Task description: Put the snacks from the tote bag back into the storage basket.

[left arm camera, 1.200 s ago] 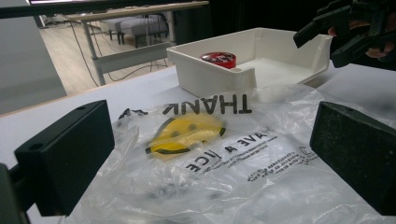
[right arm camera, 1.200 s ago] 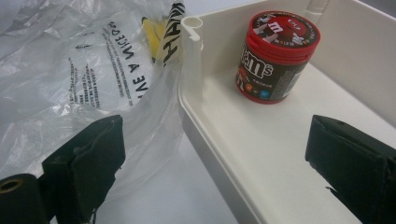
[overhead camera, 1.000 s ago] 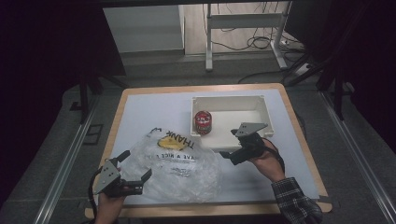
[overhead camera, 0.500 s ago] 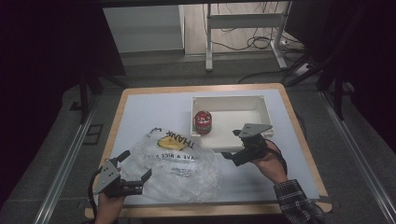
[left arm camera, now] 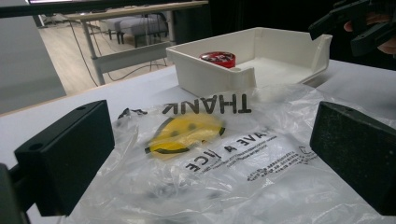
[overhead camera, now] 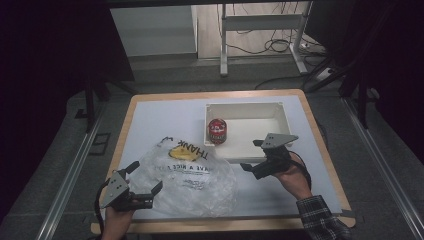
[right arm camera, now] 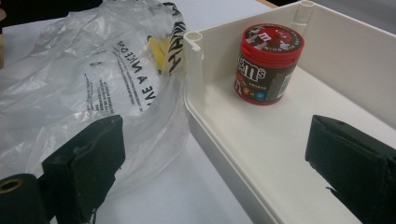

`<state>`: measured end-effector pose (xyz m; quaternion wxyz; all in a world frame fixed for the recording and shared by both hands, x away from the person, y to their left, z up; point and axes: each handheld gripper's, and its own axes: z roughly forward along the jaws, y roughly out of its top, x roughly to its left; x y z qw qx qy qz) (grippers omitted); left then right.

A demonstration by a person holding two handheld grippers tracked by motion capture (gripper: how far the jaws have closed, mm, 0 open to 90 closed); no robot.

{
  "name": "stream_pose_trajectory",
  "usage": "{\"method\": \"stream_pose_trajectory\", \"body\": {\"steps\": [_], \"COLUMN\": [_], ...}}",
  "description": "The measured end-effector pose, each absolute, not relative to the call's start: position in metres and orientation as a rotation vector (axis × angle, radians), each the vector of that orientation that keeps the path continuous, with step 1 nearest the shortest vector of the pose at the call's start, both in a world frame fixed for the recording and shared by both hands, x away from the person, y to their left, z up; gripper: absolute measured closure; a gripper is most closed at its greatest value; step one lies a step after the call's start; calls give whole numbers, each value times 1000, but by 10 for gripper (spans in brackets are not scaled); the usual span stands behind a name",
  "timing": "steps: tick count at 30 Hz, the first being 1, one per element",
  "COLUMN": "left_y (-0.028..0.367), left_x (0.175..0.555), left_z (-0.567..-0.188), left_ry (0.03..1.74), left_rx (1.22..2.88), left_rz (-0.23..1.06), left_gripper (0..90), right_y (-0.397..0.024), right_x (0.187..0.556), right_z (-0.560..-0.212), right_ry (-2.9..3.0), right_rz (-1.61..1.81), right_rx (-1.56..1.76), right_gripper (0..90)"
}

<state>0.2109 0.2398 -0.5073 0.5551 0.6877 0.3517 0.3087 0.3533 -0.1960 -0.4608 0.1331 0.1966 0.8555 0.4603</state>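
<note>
A clear plastic bag printed with THANK and a yellow smiley lies crumpled on the table's near left. A red M&M's canister stands upright in the left end of a white tray. My left gripper is open at the bag's near-left edge. In the left gripper view its jaws stand wide apart on either side of the bag, holding nothing. My right gripper is open over the tray's near rim. In the right gripper view the canister stands ahead, between the jaws and apart from them.
The white table top has a wooden border. The bag's right side lies against the tray's near-left corner. Metal table legs and cables are on the floor beyond.
My right gripper has drifted slightly to the right along the tray's near rim. The left gripper, the bag and the canister have stayed put.
</note>
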Motion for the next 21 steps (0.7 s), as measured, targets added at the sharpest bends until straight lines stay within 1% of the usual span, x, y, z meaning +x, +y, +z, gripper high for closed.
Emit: {"method": "stream_pose_trajectory", "body": {"steps": [21], "left_y": [239], "left_x": [211], "left_z": [-507], "left_ry": [828], "left_rx": [1628], "left_rz": [727], "left_gripper": [0], "right_y": [-211], "right_x": [343], "right_z": [-461], "right_ry": [2458], "right_rz": [1334], "right_rx": [581], "right_gripper": [53]}}
